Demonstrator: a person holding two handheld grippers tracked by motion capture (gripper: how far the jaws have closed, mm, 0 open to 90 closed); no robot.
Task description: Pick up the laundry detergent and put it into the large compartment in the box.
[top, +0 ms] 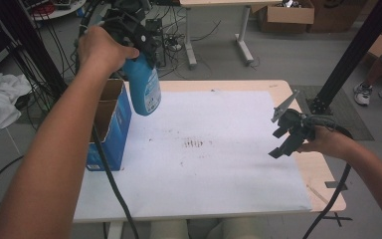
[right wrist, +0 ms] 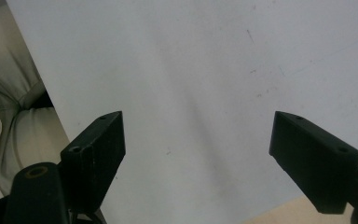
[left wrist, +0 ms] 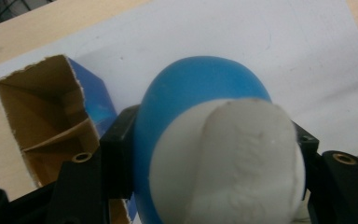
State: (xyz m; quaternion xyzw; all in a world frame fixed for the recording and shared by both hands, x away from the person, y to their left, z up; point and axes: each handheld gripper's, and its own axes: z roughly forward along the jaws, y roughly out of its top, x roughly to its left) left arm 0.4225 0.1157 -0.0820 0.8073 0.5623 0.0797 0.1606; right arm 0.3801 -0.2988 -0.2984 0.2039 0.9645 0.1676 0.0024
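The blue bottle (top: 144,87) hung clamped at its white-capped top in my left gripper (top: 138,37), lifted above the open blue box (top: 110,124) at the white sheet's (top: 219,174) left edge. My right gripper (top: 284,138) hovered empty, jaws wide apart, over the sheet's right side.

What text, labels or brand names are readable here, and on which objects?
None readable.
Blue bottle, held in the left gripper: label print too blurred to read.
Blue box: pale marking low on its side, too small to read.
White sheet: only brown smudges, no writing.
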